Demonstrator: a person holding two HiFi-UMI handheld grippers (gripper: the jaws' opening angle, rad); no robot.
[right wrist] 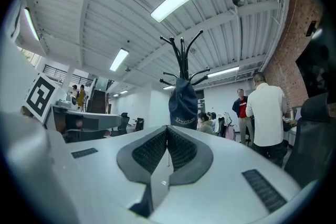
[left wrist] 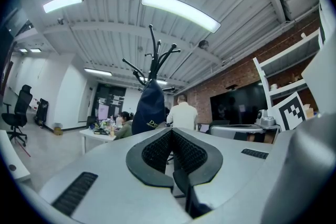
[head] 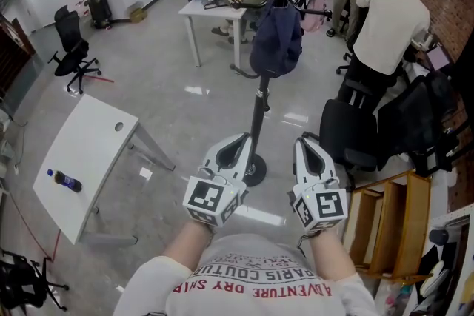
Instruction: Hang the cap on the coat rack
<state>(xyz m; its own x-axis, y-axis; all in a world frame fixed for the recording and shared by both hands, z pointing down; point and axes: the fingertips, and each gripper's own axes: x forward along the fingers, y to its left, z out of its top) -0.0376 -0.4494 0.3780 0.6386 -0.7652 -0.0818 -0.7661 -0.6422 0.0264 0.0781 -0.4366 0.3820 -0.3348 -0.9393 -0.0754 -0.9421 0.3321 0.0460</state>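
A dark navy cap [head: 275, 41] hangs on a hook of the black coat rack [head: 261, 109], which stands straight ahead of me. The cap [left wrist: 149, 110] and the rack's prongs [left wrist: 153, 56] show in the left gripper view; the cap [right wrist: 183, 104] and the rack [right wrist: 182, 58] also show in the right gripper view. My left gripper [head: 235, 146] and right gripper [head: 308, 152] are held side by side near my body, short of the rack's base. Both are shut with nothing between the jaws.
A white table [head: 85, 163] with a blue bottle [head: 65, 180] stands at the left. A black office chair [head: 348, 133] and wooden shelving [head: 392, 222] are at the right. People [head: 389, 18] stand behind the rack, near a cluttered desk [head: 218, 4].
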